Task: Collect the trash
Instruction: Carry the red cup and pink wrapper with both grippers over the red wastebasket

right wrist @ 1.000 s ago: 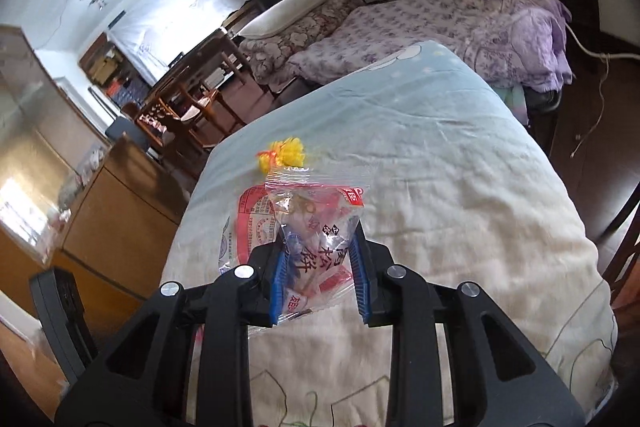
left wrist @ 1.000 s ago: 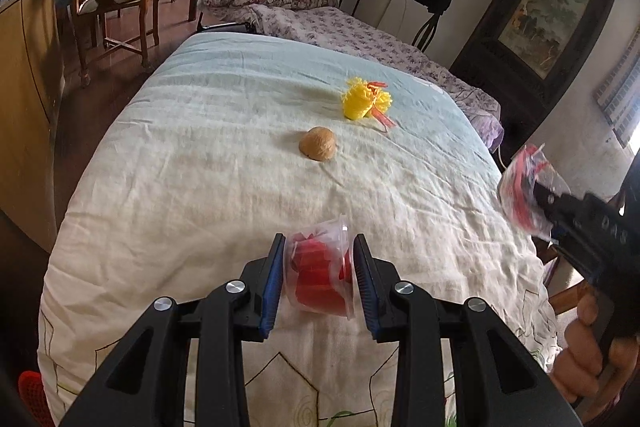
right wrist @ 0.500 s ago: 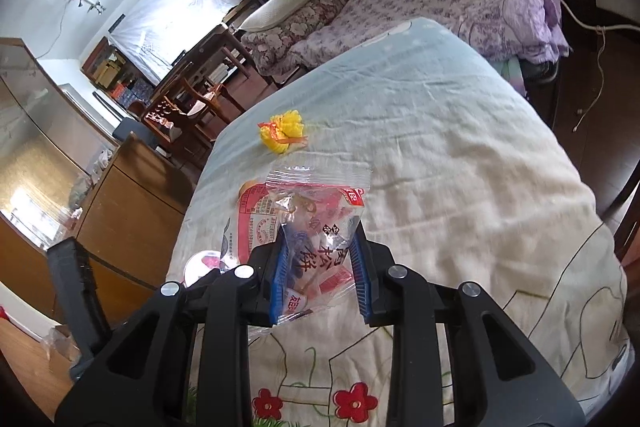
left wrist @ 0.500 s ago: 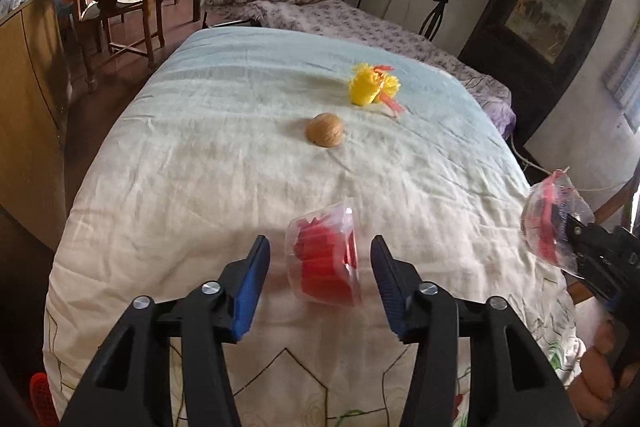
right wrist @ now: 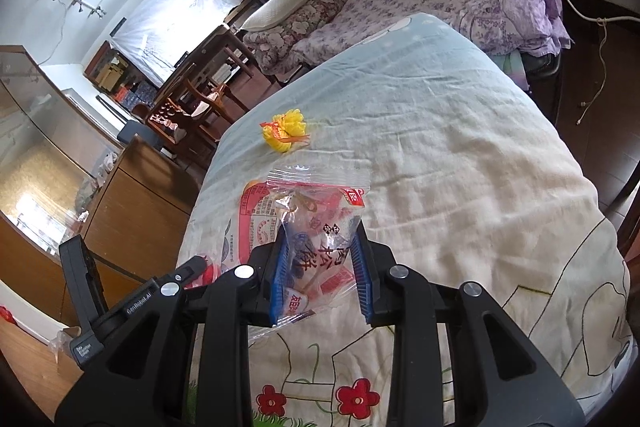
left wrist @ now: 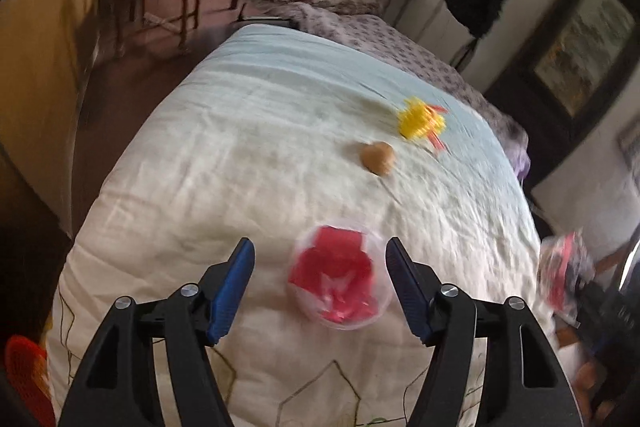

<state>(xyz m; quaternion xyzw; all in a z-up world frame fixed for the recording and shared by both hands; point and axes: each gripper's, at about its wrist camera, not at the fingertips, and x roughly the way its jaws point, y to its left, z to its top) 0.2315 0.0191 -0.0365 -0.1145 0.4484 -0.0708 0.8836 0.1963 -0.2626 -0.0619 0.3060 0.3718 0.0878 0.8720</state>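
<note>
On the bed (left wrist: 240,147) lie one red cup (left wrist: 340,283) between the opening left gripper (left wrist: 320,283), one brown ball (left wrist: 378,157) and one yellow bow (left wrist: 420,123), while the right gripper (right wrist: 318,267) squeezes one snack bag (right wrist: 320,223).

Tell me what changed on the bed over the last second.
The left hand-held gripper let go of the clear cup of red scraps; its jaws are opening, and the cup lies loose between them. The right hand-held gripper still clamps the snack wrapper. The brown lump and yellow wad stayed put.

Both the left gripper (left wrist: 320,287) and the right gripper (right wrist: 318,271) are built of black angular plastic arms, fitted with silver screws and ribbed blue pads (right wrist: 360,267); white lettering is printed on one.
</note>
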